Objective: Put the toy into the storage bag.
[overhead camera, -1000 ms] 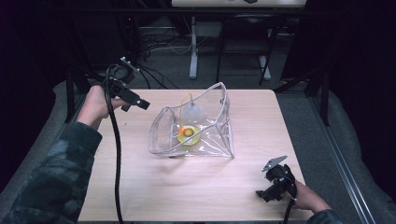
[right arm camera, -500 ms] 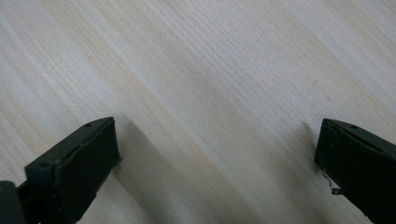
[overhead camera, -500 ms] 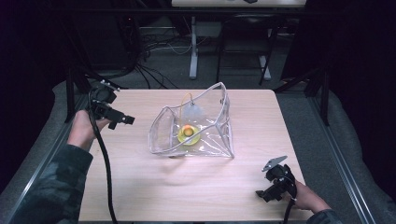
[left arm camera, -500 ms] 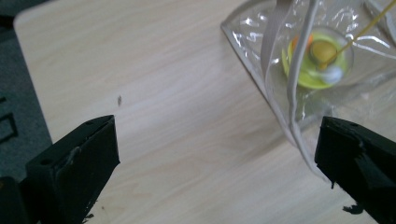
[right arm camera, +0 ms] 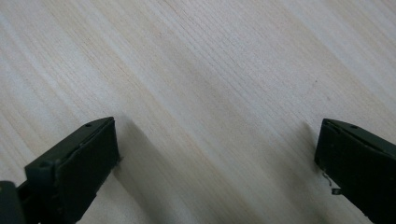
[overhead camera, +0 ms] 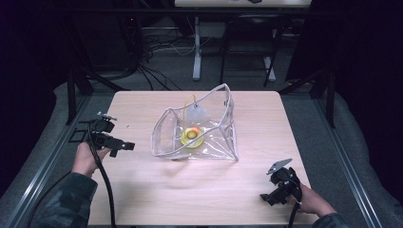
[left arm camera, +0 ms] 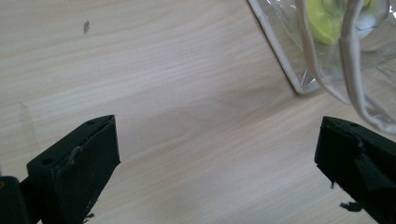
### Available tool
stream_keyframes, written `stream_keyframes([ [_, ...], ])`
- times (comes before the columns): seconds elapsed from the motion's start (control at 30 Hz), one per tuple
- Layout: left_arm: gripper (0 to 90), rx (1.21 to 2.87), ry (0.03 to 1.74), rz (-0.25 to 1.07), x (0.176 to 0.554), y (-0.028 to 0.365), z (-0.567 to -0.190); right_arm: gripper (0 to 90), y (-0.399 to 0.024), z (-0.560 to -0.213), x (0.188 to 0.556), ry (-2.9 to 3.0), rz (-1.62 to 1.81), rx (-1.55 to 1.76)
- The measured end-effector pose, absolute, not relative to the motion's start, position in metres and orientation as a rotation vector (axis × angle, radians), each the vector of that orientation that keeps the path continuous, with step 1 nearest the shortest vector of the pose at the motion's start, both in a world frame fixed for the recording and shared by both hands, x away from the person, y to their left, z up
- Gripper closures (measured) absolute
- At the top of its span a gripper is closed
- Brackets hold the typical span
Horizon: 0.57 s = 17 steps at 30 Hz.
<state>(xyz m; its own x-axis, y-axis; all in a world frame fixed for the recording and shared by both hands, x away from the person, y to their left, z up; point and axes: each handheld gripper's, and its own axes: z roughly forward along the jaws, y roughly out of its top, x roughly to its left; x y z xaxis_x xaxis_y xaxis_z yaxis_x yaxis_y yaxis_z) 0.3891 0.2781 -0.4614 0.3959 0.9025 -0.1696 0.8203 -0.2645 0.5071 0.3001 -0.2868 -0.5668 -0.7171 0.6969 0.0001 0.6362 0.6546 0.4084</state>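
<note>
A clear plastic pouch (overhead camera: 197, 130) with a pale trimmed rim lies open in the middle of the wooden table (overhead camera: 142, 190). Inside it sit a round yellow thing with an orange spot (overhead camera: 192, 137) and a whitish object behind it. My left gripper (overhead camera: 124, 146) is held low over the table's left side, open, its jaws pointing toward the pouch and apart from it. In the left gripper view the pouch's corner (left arm camera: 299, 84) and the yellow thing (left arm camera: 322, 23) show at the upper right. My right gripper (overhead camera: 269, 198) rests open near the front right corner, over bare wood.
The table's left and right edges meet metal rails (overhead camera: 52, 152) and grey floor. Dark stands, chair legs and cables (overhead camera: 157, 52) fill the area behind the table. A black cable (overhead camera: 105, 185) trails from the left gripper across the front left of the table.
My left gripper has come down and back toward the person, from the far left near the pouch to the table's left edge. The right gripper has stayed put.
</note>
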Motion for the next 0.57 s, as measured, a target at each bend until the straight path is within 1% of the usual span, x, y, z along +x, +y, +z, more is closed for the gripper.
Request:
stream_keyframes([
  [0.1, 0.1, 2.122, 1.478, 0.184, 0.384, 0.281, -0.476, 0.0, -0.287, -0.567, 0.3, 2.712, 0.581, 1.102],
  [0.3, 0.1, 2.077, 1.476, 0.187, 0.385, 0.292, -0.49, 0.0, -0.287, -0.567, 0.3, 2.711, 0.58, 1.098],
  [0.57, 0.2, 2.094, 1.522, 0.163, 0.385, 0.298, -0.513, 0.0, -0.287, -0.567, 0.3, 2.709, 0.585, 1.098],
])
